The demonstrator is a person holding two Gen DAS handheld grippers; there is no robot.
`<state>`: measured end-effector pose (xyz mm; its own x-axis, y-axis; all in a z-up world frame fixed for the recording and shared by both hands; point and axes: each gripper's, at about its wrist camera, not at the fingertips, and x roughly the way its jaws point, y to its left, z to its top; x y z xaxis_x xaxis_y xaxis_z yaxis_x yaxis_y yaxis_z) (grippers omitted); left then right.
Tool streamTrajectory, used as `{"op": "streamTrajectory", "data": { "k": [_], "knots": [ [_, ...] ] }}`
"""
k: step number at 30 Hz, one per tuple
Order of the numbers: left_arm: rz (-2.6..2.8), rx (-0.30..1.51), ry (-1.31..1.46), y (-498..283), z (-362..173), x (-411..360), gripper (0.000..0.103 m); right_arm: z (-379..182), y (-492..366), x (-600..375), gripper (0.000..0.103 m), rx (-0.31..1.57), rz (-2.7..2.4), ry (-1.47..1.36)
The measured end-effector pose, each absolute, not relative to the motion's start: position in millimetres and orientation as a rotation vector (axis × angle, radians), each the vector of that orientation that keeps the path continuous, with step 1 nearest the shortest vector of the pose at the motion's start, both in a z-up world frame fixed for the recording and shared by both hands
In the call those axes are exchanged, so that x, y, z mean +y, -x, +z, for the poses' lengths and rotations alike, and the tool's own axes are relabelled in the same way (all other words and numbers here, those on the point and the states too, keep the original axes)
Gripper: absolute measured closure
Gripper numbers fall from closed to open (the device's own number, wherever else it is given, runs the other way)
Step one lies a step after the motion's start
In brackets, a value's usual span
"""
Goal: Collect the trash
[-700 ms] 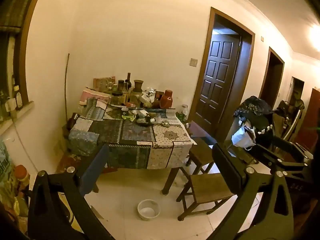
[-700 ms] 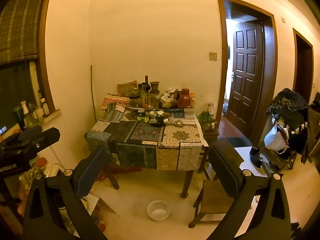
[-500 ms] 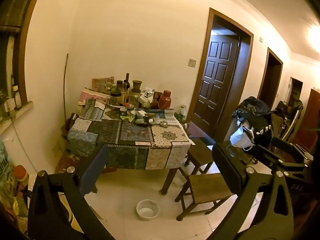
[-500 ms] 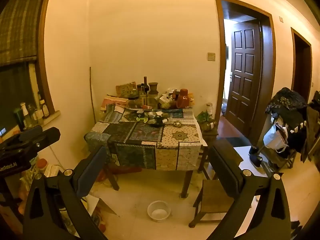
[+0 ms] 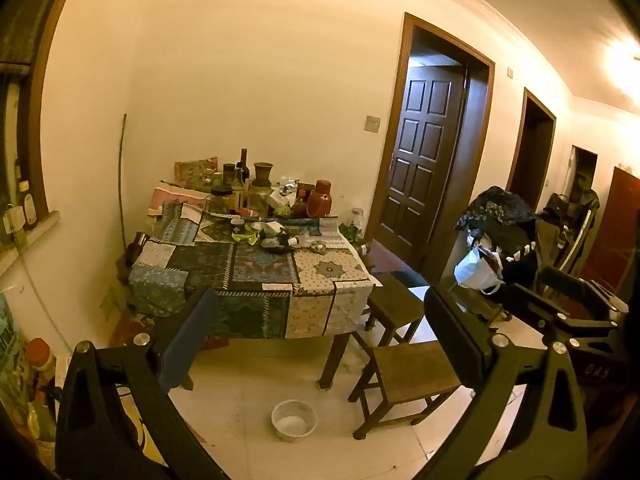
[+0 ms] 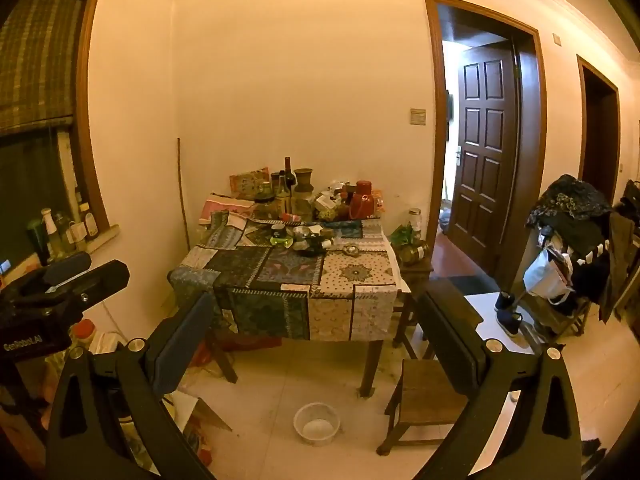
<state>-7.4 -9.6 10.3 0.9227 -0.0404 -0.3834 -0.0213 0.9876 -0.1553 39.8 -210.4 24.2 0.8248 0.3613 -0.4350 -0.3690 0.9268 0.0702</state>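
Drifting only slightly since a moment ago, both views keep the cluttered tabletop (image 5: 256, 264) mid-frame and well apart, left tongs (image 5: 320, 340) and right tongs (image 6: 316, 340) wide and empty, litter (image 6: 308, 240) upon it untouched, so collecting looks unstarted.

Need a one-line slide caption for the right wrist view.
Right gripper open and empty, facing the cluttered patchwork-covered table; white bowl on the floor.

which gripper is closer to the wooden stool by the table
Right, though only slightly. The right gripper is wide open with the stool just beyond its right finger; the left gripper, also open, has the stool a bit farther off.
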Motion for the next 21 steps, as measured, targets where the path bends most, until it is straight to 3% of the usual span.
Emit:
{"op": "streamTrajectory", "data": {
  "k": [21],
  "knots": [
    [-0.012, 0.404, 0.161, 7.4, 5.2, -9.0, 0.0, 24.2, -34.9, -210.3, 0.002, 0.467, 0.399, 0.019]
  ]
}}
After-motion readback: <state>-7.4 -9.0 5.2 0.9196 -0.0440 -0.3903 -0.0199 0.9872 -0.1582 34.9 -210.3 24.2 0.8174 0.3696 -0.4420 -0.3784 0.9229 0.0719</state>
